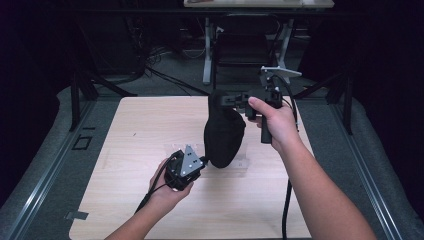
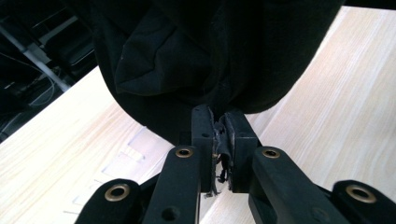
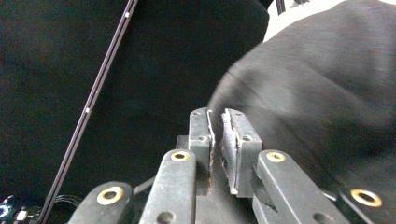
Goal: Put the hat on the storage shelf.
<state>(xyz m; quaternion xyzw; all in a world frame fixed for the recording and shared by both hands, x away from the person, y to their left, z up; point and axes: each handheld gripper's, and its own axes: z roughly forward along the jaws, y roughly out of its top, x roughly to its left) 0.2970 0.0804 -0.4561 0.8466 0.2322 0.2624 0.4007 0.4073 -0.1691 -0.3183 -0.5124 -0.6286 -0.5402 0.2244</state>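
A black cloth hangs upright over the middle of the light wooden table. My left gripper is at its bottom edge. In the left gripper view the left gripper is shut on a thin fold of the black cloth, with frayed fabric showing between the pads. My right gripper is up at the cloth's top, pointing left. In the right gripper view the right gripper has a narrow gap between its pads and nothing seen in it. The cloth lies blurred just to their right.
Faint tape marks lie on the table beside the left hand. A black cable trails down from the right gripper across the table's near right. Beyond the far edge stand a dark chair and white desk legs.
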